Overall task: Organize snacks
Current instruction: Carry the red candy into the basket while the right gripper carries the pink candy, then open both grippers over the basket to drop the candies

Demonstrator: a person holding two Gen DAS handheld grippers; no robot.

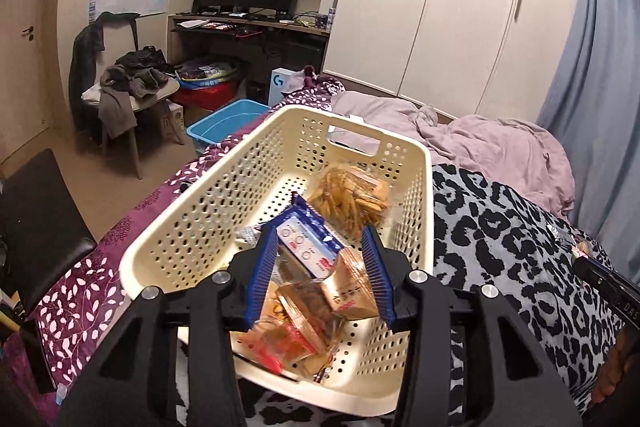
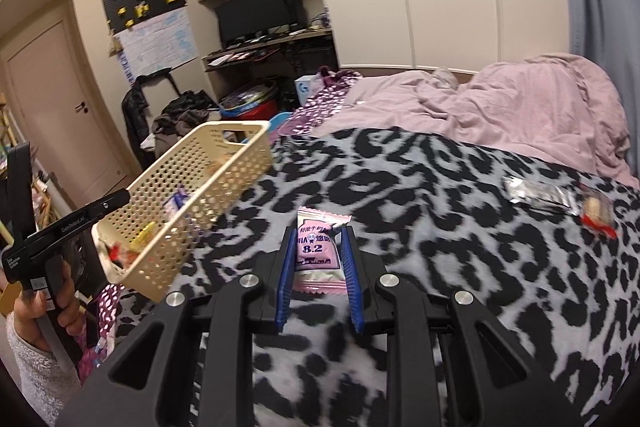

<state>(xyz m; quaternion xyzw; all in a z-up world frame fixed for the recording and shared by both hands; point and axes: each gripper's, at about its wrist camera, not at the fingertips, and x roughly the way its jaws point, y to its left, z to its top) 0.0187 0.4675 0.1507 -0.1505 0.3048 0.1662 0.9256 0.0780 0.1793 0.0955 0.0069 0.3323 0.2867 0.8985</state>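
A hand in a fuzzy white sleeve holds the left gripper, which hangs over the near end of the basket with its blue fingers spread apart and nothing between them. The cream basket sits on the bed at the left edge of the leopard blanket. Inside it lie a blue packet, a clear bag of sticks toward the far end, and tan and red wrapped snacks at the near end. To the right, the right gripper is clamped on a pink sachet marked 8.2, held over the blanket, well apart from the basket. Farther right on the blanket lie a silver wrapper and, just beside it, a red snack.
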